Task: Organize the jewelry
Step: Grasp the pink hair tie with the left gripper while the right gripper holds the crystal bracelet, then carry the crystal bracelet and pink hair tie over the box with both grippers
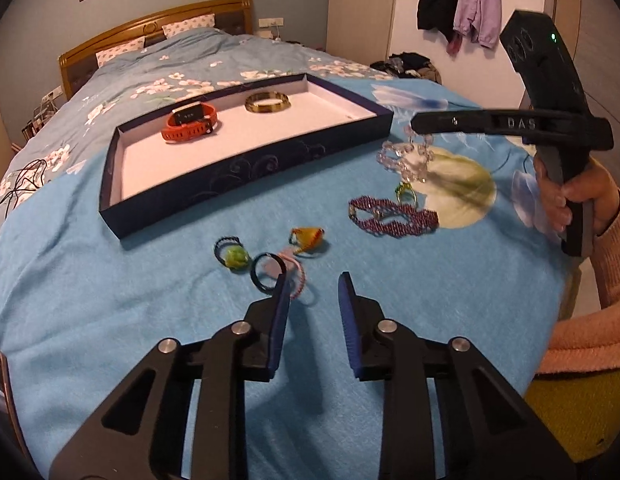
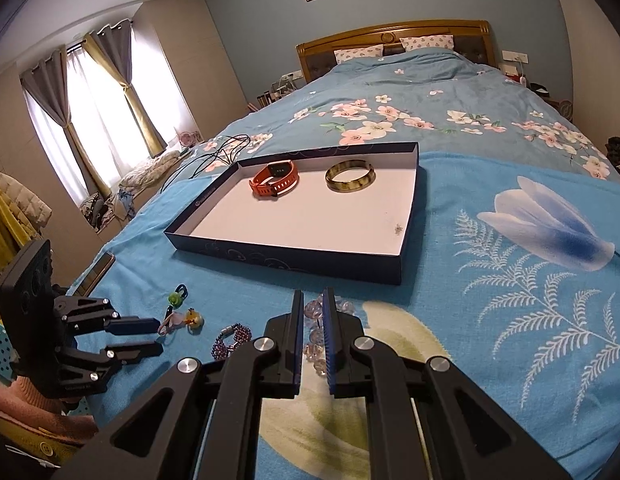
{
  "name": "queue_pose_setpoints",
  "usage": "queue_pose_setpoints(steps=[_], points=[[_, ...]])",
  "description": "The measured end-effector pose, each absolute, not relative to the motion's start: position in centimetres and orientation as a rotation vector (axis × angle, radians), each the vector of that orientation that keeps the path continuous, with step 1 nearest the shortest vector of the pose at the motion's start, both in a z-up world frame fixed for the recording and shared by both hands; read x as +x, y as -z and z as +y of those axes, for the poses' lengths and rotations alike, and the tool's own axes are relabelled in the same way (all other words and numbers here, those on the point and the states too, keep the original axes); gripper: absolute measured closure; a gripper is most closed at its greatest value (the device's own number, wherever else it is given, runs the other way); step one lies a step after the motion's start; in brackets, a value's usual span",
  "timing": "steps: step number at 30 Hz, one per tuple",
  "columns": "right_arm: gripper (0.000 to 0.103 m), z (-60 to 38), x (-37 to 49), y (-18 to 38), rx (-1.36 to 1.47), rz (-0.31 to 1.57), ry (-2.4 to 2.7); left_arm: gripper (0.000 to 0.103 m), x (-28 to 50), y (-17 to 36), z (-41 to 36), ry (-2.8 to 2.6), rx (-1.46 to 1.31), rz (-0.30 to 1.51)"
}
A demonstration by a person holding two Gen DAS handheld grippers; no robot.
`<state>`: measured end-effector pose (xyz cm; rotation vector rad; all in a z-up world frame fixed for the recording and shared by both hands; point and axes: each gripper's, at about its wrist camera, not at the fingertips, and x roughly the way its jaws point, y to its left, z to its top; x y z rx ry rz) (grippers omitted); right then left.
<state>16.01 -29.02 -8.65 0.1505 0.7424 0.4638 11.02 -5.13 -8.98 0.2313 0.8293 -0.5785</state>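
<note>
Clear beads lifted toward the tray

I had the right gripper (image 2: 314, 320) clamped on the clear bead bracelet (image 1: 406, 160), which dangled above the blue blanket (image 1: 390, 300) just right of the navy tray (image 1: 245, 160); my left gripper (image 1: 314, 292) stood partly open and empty near the hair ties (image 1: 269, 268). The faceted beads looked hard, light and slippery on a limp string, best pinched across one bead. The orange watch (image 1: 189, 122) and amber bangle (image 1: 267, 102) already lay inside.

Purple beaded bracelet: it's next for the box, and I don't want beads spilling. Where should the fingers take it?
The purple beaded bracelet lies flat and twisted on the blanket. Probably come from above and pinch across the narrow crossing at its middle, away from the metal clasp.
</note>
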Motion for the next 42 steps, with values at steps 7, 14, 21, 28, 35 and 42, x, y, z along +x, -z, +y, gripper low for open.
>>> queue_pose_setpoints(steps=[7, 14, 21, 28, 35, 42], points=[[0.095, -28.8, 16.0, 9.0, 0.147, 0.756, -0.462, 0.078, 12.2, 9.5, -5.5, 0.563, 0.221, 0.865], [0.095, -28.9, 16.0, 9.2, 0.146, 0.762, -0.464, 0.099, 13.1, 9.2, -4.8, 0.514, 0.186, 0.854], [0.095, -29.0, 15.9, 9.4, 0.149, 0.764, -0.468, 0.099, 12.1, 7.9, -2.9, 0.612, 0.063, 0.834], [0.095, -29.1, 15.8, 9.4, 0.155, 0.76, -0.468, 0.099, 11.1, 7.3, -2.1, 0.671, 0.015, 0.812], [0.1, -29.2, 15.6, 7.7, 0.186, 0.708, -0.497, 0.099, 11.4, 6.5, -1.7, 0.646, 0.017, 0.781], [0.063, -28.5, 16.3, 8.3, 0.104, 0.767, -0.441, 0.099, 12.2, 6.0, -1.6, 0.629, 0.026, 0.769]])
